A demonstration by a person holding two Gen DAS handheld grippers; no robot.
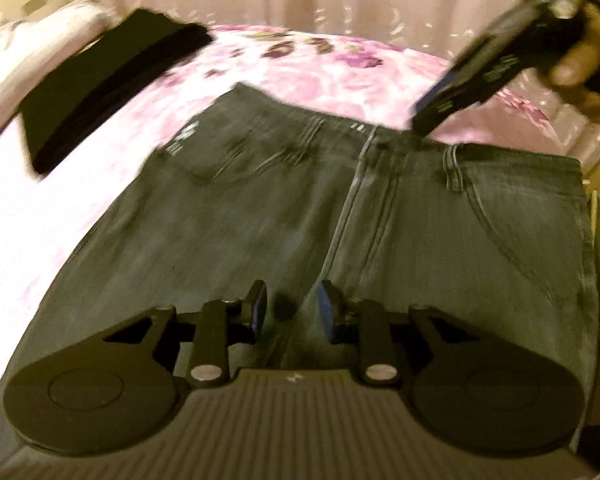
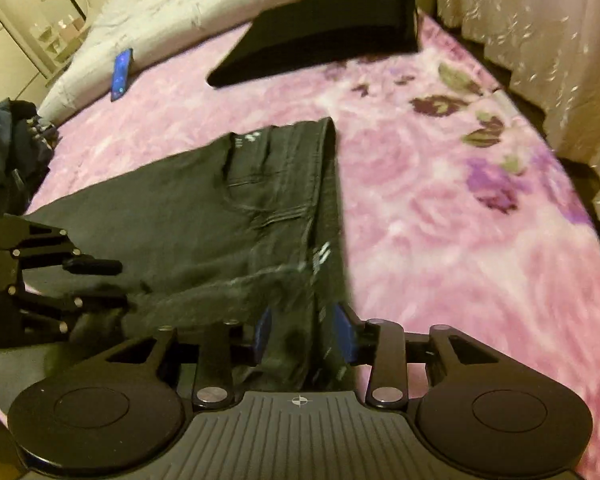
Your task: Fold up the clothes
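Jeans (image 1: 300, 208) lie flat on bed (image 2: 440, 208), waistband facing away; right tongs (image 2: 305, 334) straddle waistband, jaws parted, left tongs (image 1: 292, 310) parted over crotch.

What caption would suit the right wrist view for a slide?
Right gripper straddling the waistband of dark jeans on a pink floral bedspread.

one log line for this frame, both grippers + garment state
left gripper: open over jeans crotch | right gripper: open astride waistband | jeans flat, unfolded | black folded garment set aside
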